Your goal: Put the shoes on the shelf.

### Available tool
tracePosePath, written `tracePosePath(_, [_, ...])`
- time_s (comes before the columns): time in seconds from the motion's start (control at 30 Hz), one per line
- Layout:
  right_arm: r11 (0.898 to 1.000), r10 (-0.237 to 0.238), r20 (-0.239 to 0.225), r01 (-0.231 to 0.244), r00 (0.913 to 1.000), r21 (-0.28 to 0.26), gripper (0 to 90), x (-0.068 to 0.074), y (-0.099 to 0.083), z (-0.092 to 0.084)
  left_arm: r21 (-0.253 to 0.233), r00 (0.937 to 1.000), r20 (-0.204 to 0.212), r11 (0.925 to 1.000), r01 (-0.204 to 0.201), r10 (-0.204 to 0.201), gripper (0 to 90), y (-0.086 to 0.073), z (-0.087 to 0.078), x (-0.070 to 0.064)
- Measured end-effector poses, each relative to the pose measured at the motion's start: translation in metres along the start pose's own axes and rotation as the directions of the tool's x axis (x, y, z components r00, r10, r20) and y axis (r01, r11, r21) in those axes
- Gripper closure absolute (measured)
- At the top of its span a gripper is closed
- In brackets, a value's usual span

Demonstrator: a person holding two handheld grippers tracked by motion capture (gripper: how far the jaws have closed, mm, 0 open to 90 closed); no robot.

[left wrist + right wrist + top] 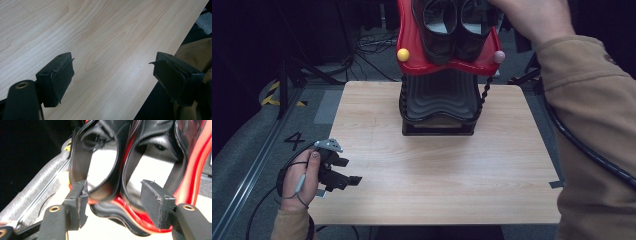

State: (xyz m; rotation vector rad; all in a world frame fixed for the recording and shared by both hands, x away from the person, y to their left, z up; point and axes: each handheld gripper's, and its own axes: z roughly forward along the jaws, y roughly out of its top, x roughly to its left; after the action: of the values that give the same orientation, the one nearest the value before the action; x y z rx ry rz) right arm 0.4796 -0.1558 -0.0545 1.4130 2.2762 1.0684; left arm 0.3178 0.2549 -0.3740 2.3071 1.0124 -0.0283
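Our right tool stands open before a pair of black shoes on a red rack.

On the high view we see the red rack (412, 45) standing at the twelve o'clock edge of the worktop (437, 170), above a black ribbed stand (439, 105), with the black shoes (454, 25) side by side on it. Our right hand (534, 17) is up at one o'clock beside the rack. In the right gripper view the right tool (113, 202) has its jaws apart, nothing pressed between them, the shoes (125, 157) just beyond. Our left tool (343, 172) rests at eight o'clock near the worktop edge, jaws wide apart and empty over bare wood (100, 37).
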Motion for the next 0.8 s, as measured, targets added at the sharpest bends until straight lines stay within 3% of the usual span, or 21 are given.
tracePosePath(0.2, [0.998, -0.056, -0.046, 0.056, 0.9974, 0.01, 38.5, -0.007, -0.025, -0.016, 0.0, 1.0, 0.0, 1.0, -0.008, 0.008, 17.1, 0.001, 0.0, -0.003])
tracePosePath(0.53, [0.992, -0.122, -0.071, 0.122, 0.9901, 0.005, 38.2, -0.012, -0.06, -0.036, -0.005, 1.0, -0.003, 1.0, -0.002, 0.002, 17.1, 0.001, -0.001, -0.004])
tracePosePath(0.8, [0.986, -0.164, -0.092, 0.167, 0.9821, 0.027, 36.0, -0.018, -0.08, -0.04, -0.001, 0.9999, -0.011, 1.0, -0.001, 0.001, 17.1, -0.001, -0.002, -0.004])
